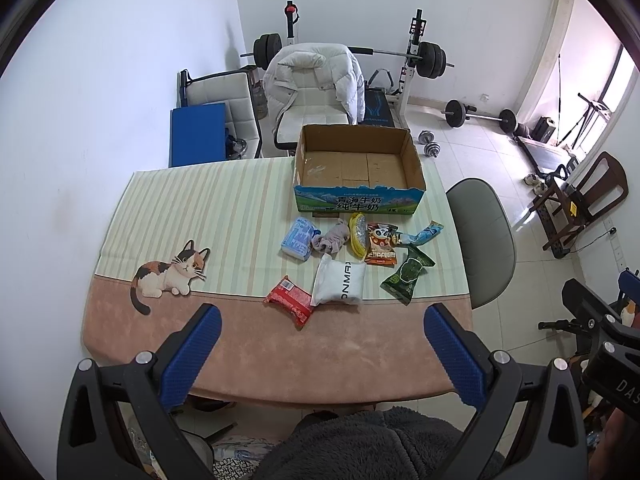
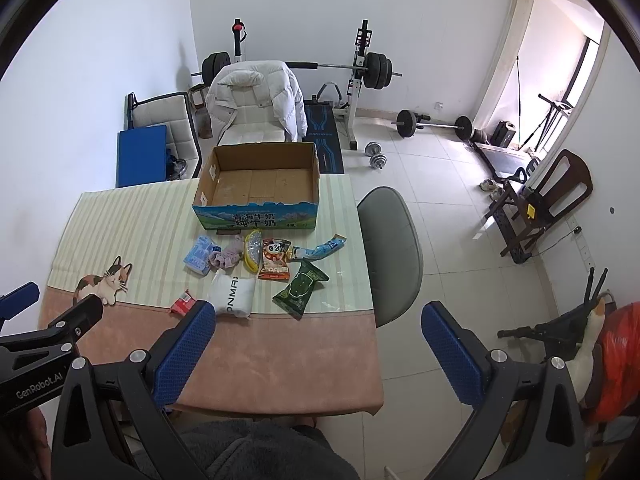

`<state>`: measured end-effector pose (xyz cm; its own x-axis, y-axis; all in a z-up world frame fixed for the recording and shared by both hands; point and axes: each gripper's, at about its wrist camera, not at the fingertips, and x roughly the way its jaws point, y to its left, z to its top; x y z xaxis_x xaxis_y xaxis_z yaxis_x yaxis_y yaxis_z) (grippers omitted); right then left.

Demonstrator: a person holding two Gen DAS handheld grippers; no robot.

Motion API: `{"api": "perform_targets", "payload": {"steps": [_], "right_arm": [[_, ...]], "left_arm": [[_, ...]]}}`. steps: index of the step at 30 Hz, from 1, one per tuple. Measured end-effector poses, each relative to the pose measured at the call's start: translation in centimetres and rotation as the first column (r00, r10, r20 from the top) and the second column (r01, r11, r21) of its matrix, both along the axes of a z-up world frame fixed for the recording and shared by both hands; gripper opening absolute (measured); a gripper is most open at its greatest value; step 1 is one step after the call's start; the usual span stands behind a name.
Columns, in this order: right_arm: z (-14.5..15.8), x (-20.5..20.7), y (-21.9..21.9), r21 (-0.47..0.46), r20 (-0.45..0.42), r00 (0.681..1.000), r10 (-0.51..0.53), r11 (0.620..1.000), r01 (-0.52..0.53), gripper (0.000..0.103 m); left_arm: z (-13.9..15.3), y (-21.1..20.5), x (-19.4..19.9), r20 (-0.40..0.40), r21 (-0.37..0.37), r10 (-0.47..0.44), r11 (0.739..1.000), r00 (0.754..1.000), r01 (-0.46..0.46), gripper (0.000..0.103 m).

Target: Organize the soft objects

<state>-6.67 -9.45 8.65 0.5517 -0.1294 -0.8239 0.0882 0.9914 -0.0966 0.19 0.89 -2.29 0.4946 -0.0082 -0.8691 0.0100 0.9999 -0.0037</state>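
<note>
Both grippers, left point(image 1: 322, 316) and right point(image 2: 318, 314), jaws spread, hovering over the bench point(image 1: 240, 344), snack packets point(image 1: 384, 245) beside cardboard box point(image 1: 356, 200), apparently empty

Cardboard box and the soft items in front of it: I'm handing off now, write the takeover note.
Left claw: open, empty, hovering over the table's near edge.
Right claw: open, empty, over the table's near right corner.
Cardboard box: at the far side of the table, nothing in it.
Items lie loose in front of the box: white pouch, red packet, green packet, blue tissue pack, scrunchie, panda snack bag.
Done: nothing yet. Left: presumably every item goes into the box.
</note>
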Motion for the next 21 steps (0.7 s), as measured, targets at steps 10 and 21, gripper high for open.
{"api": "perform_targets", "payload": {"steps": [10, 21], "right_arm": [[-0.46, 0.03, 0.22, 0.014, -0.004, 1.000, -0.002, 1.000, 0.002, 0.103], [-0.55, 0.01, 0.28, 0.019, -0.006, 1.000, -0.003, 1.000, 0.003, 0.103]], "left_arm": [[-0.09, 0.15, 0.06, -0.003, 0.003, 0.000, 1.000, 1.000, 0.000, 0.103], [-0.48, 0.64, 0.14, -0.002, 0.005, 0.001, 1.000, 1.000, -0.001, 0.103]]}}
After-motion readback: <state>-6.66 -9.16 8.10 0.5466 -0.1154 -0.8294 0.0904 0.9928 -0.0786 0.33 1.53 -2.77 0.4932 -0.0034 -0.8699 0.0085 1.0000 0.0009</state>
